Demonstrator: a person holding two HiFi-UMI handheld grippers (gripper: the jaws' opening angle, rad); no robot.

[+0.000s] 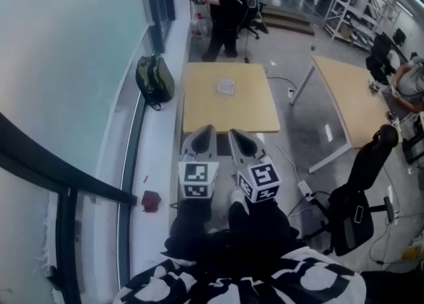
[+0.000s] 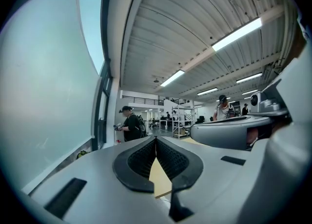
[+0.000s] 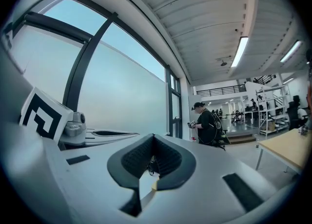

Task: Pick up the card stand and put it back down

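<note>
The card stand [image 1: 226,85], a small pale see-through piece, sits near the far middle of a light wooden table [image 1: 199,107]. Both grippers hang side by side in front of my body, short of the table's near edge and well away from the stand. My left gripper [image 1: 204,132] has its jaws pressed together with nothing in them; its tip line [image 2: 156,142] shows only a sliver of tabletop behind it. Just to its right, my right gripper [image 1: 237,136] is also shut and empty [image 3: 153,142]. Neither gripper view shows the stand.
A person in black [image 1: 224,11] stands beyond the table's far end. A green backpack [image 1: 154,79] lies on the window ledge to the left, with a small red object [image 1: 151,201] nearer me. A second table [image 1: 358,97], a black office chair [image 1: 361,190] and floor cables [image 1: 305,190] are on the right.
</note>
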